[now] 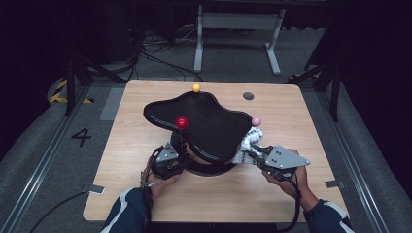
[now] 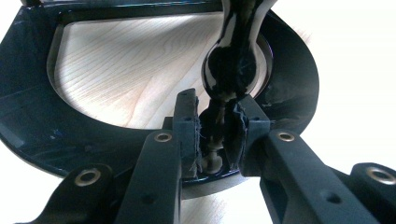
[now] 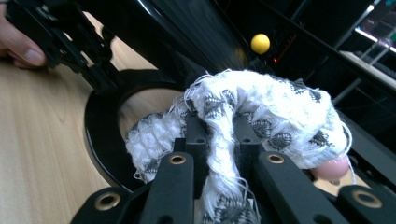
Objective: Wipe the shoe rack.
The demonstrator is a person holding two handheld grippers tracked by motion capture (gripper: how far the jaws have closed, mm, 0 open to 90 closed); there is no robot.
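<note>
Right, my left claw [image 2: 215, 128] is clamped on the thin black post [image 2: 229, 70] of the stand [image 1: 194, 116], just below the red ball [image 1: 181, 123]. My right claw [image 3: 219, 140] is pinched shut on the white patterned sock [image 3: 261, 109], which is draped at the stand's right edge, right against the pink ball [image 1: 256, 121]. Risk now, I reckon: tug too hard and the loose threads snag on that pink ball, or the stand tips despite my left grip. The sock could also slide out, since I've only bunched fabric.

The cloth [image 3: 261, 112] hides most of the pink ball [image 3: 332, 169]
</note>
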